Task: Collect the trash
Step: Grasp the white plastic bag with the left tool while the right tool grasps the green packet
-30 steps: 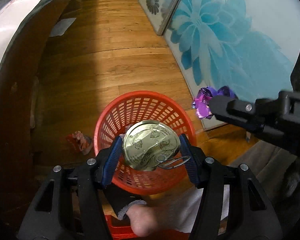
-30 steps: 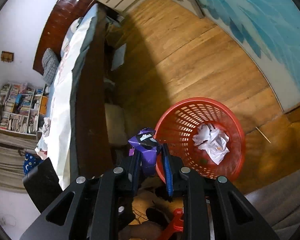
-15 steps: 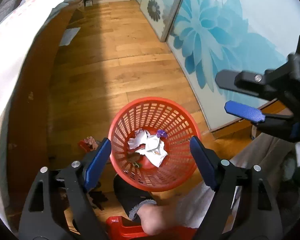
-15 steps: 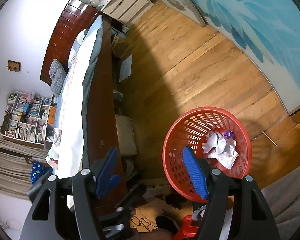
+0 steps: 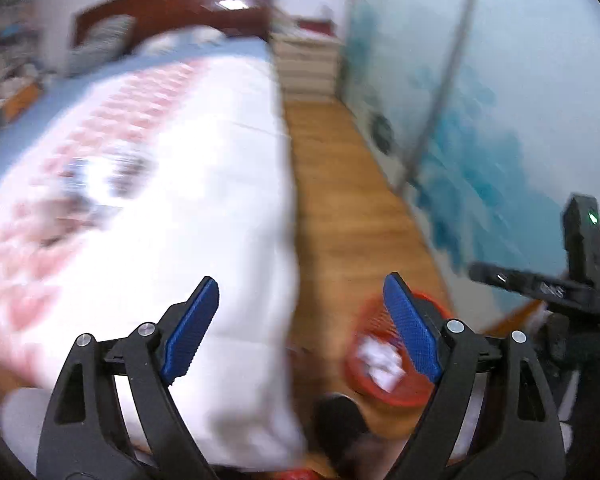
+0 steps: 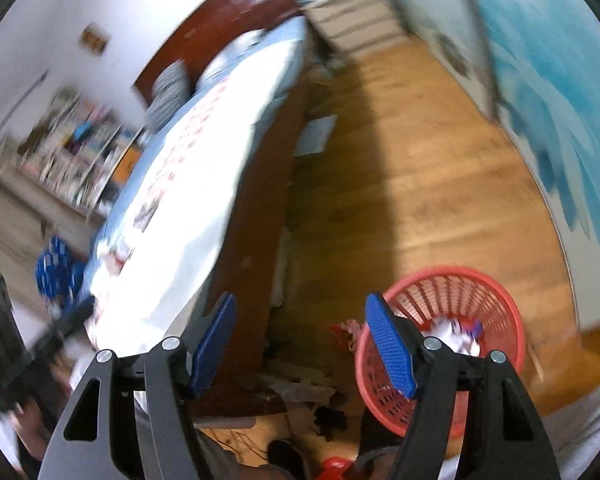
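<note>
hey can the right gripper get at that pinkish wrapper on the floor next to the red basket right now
Probably yes. The right gripper is open and empty, and the pinkish wrapper lies on bare floor between the bed frame and the red basket, with nothing covering it. Blur hides detail.

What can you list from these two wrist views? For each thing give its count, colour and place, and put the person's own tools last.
basket: one, red mesh, on the floor beside the bed's foot.
crumpled paper: white wad, count unclear from blur, inside the basket.
bed: one, white cover with pink print, dark wood headboard, left of the floor strip.
floor: wooden planks, between bed and blue flowered wall panel.
sheet of paper: one, white, on the floor by the bed side.
bookshelf: one, blurred, far left.
left gripper: black, blue fingers, open, empty.
right gripper: black, blue fingers, open, empty.
</note>
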A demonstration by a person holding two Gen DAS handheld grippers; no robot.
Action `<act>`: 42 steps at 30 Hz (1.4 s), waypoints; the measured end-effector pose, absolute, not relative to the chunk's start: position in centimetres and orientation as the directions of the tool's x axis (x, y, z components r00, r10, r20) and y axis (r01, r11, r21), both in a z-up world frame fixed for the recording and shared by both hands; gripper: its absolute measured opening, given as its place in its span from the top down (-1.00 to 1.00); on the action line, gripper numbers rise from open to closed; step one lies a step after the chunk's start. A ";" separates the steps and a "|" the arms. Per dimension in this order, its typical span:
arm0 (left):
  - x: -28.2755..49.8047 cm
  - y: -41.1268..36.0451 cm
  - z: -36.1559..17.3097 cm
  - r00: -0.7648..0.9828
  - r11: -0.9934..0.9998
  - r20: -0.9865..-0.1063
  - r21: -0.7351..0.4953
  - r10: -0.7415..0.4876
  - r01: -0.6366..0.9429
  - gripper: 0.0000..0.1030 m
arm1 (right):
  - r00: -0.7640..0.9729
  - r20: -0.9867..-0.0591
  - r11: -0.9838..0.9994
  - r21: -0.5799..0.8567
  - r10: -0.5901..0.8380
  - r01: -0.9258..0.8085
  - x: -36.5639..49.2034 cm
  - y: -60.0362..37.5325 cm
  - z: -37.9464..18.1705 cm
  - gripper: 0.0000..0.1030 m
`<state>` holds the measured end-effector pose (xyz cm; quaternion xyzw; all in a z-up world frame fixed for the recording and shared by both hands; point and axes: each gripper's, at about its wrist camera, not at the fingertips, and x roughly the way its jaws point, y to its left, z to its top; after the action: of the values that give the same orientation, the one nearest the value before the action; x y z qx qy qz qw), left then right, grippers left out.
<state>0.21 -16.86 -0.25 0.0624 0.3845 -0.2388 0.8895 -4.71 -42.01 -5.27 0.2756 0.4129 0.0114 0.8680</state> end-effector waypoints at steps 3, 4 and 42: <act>0.6 -11.7 0.7 0.697 0.922 -0.667 0.039 -0.264 0.386 -0.63 | 0.659 -0.703 0.902 0.424 0.268 0.085 -2.2 -36.4 -3.5 -0.33; 0.7 -10.5 0.8 0.708 0.929 -0.661 0.044 -0.249 0.367 -0.63 | 0.656 -0.703 0.910 0.411 0.276 0.058 -1.4 -34.9 -3.1 -0.32; 14.0 3.4 -3.5 0.704 0.957 -0.675 -0.288 -0.220 0.022 -0.63 | 0.480 -0.567 0.740 0.451 0.670 -0.500 13.4 -14.2 6.6 0.84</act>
<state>14.04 3.43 -3.53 -0.1304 0.3790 -0.0660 0.9138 13.37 -14.18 6.63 0.1127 0.3775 0.3428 0.8528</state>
